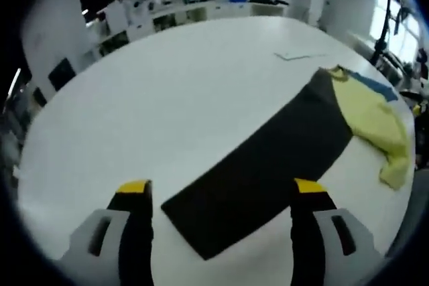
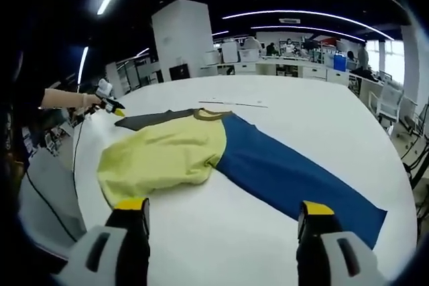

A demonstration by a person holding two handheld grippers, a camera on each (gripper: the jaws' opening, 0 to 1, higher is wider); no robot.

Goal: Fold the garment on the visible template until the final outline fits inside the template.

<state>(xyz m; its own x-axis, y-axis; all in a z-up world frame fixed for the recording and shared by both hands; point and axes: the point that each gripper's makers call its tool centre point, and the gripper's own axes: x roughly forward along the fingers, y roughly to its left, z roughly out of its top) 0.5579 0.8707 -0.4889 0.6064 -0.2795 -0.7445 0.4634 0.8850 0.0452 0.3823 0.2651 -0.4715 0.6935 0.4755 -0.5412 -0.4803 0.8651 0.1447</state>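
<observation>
The table point(image 2: 322, 125) carries a blue template point(image 2: 295, 179) with the yellow garment point(image 2: 167, 155) bunched at its 10 o'clock end. Both grippers point(image 1: 221, 195) point(image 2: 221, 216) hover with jaws open, empty. Best grab separate corners and spread the garment flat before folding.

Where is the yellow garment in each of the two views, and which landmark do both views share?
Left gripper view: the yellow garment lies at the right edge, beyond the dark template.
Right gripper view: it lies left of centre, partly over the blue template.
Shared landmark: the white table.
</observation>
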